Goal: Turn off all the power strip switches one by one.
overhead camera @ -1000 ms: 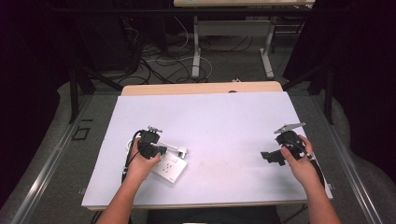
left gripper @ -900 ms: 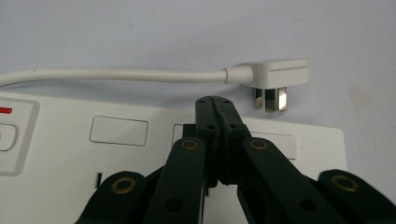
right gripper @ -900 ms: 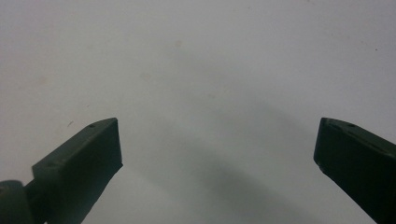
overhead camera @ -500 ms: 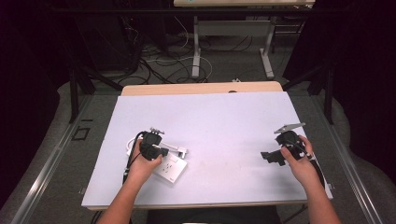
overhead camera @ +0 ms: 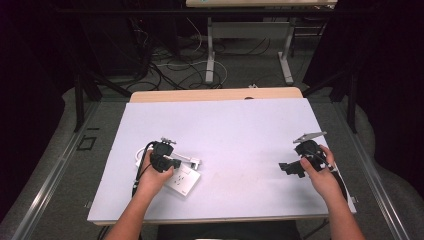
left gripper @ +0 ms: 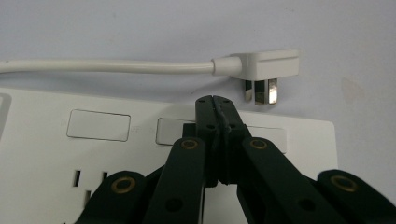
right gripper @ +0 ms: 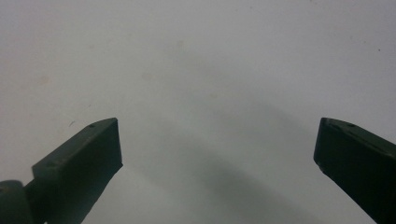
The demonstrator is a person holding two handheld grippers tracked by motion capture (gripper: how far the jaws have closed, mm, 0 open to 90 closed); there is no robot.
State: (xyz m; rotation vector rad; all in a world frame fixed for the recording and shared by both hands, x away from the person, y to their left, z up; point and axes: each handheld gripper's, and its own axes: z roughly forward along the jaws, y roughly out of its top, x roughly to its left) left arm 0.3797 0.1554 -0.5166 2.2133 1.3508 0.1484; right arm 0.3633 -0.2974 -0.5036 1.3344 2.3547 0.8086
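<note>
Power strip (left gripper: 56,154) lies under my left tongs (left gripper: 215,100), pressed together beside its plug (left gripper: 266,65); my right tongs (right gripper: 217,149) are spread over the table (overhead camera: 240,125).

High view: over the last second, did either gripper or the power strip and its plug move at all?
No visible change. The left gripper sits with its jaws closed over the white power strip, the plug lies beside the strip on the table, and the right gripper rests open over bare table, all as before.
</note>
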